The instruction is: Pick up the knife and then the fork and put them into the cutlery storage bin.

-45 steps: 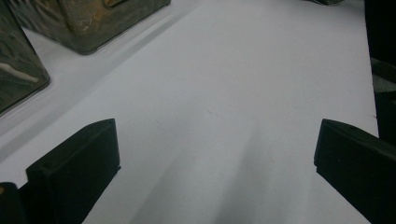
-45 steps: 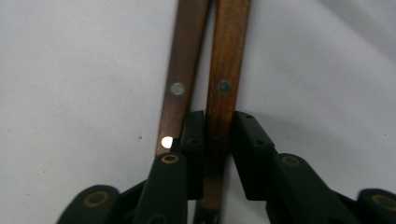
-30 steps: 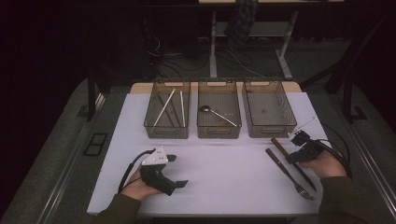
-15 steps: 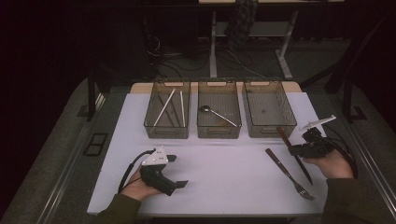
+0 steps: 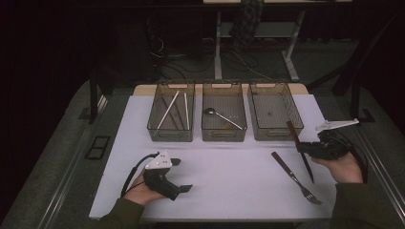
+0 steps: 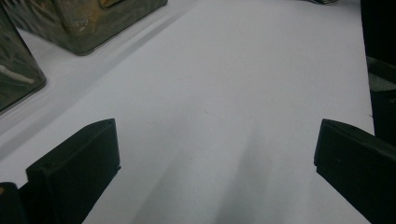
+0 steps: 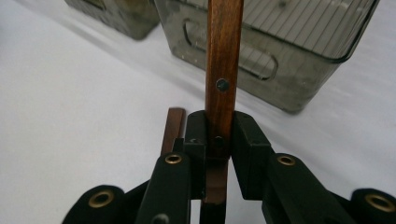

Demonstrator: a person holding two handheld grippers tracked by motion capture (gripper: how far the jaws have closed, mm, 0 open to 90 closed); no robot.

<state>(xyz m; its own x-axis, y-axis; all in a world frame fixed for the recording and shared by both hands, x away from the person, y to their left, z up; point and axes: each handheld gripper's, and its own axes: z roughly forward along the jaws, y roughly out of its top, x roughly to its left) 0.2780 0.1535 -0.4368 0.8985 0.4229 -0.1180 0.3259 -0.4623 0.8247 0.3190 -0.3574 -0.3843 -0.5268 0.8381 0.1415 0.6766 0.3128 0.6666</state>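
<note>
The right gripper, jaws clamped on the wooden-handled knife, grips its stiff, light handle, blade behind the fingers; left gripper stands wide, empty.

Knife handle top cut off

White table with three bins and a fork
</note>
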